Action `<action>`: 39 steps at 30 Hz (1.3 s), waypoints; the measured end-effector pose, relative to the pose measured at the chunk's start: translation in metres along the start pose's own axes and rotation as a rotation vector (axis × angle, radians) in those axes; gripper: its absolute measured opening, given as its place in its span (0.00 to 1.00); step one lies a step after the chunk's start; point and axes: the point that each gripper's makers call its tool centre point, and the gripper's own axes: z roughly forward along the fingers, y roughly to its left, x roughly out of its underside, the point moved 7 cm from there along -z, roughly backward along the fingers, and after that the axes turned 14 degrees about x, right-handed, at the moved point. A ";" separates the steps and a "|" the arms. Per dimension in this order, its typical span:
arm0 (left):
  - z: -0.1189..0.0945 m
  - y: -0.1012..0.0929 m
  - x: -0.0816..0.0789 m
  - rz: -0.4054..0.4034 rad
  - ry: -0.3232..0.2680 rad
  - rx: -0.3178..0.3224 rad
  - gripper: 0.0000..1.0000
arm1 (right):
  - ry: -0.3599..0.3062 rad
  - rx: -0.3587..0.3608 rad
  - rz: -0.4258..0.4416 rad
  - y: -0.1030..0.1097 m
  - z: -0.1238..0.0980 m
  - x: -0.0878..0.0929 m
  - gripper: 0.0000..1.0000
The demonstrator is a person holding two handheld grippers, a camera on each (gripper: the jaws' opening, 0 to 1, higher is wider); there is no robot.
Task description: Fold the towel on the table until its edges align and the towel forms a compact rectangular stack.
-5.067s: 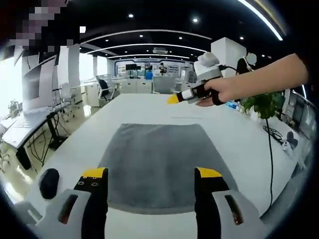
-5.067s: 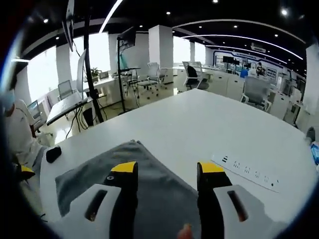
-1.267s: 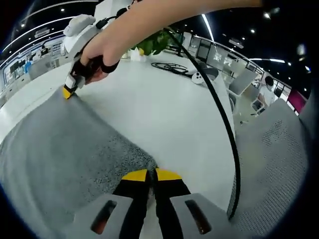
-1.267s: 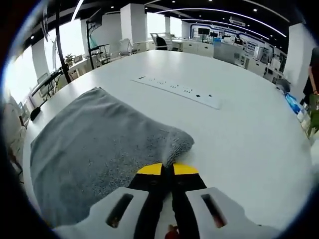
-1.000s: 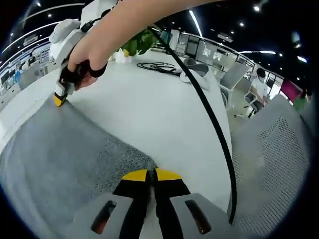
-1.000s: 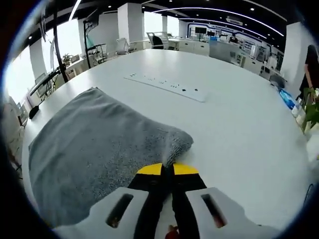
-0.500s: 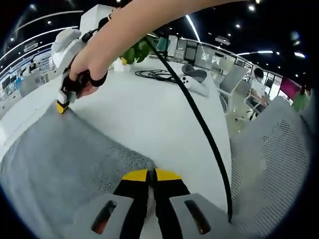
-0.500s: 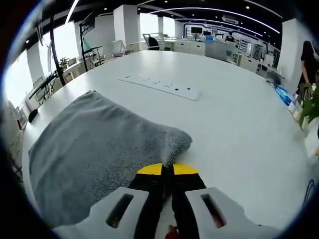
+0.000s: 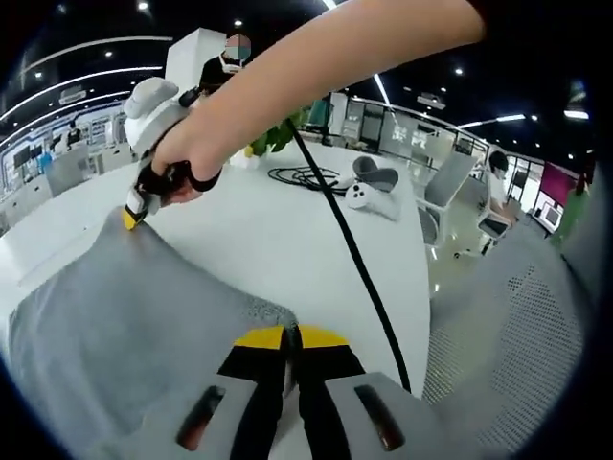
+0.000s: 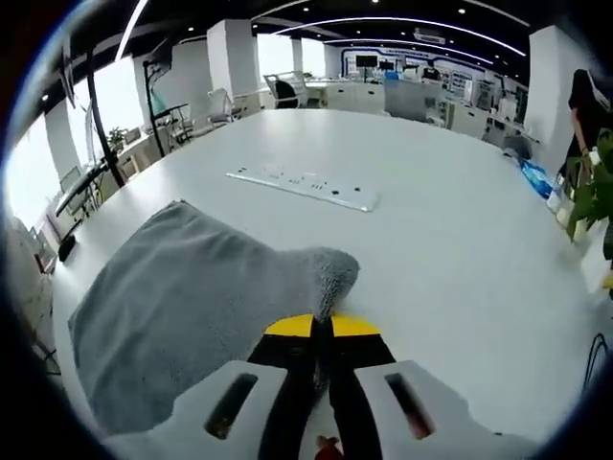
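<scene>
The grey towel (image 10: 182, 297) lies spread on the white table (image 10: 450, 249) in one layer — no fold is completed. The left tongs (image 9: 290, 337) are closed on one towel corner; the right tongs (image 10: 320, 327) are clamped on another, which is puckered and raised. In the left gripper view the right tongs (image 9: 130, 217) pinch the far corner. Judgement: first fold just beginning — all folds remain.

A white power strip (image 10: 305, 185) lies on the table (image 10: 460, 259); a white game controller (image 9: 369, 197) rests beside coiled black cable (image 9: 305, 176).
</scene>
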 end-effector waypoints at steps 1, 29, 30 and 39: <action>-0.003 0.000 -0.001 -0.002 -0.006 -0.005 0.03 | -0.002 0.000 0.002 0.000 -0.002 -0.002 0.01; -0.096 -0.008 -0.018 -0.007 -0.177 -0.159 0.03 | -0.097 -0.051 -0.003 0.051 -0.043 -0.071 0.01; -0.101 -0.009 -0.018 -0.007 -0.180 -0.160 0.03 | -0.100 -0.056 0.000 0.053 -0.044 -0.073 0.01; -0.144 -0.004 -0.011 -0.102 -0.278 -0.230 0.03 | -0.124 -0.080 -0.021 0.078 -0.046 -0.086 0.01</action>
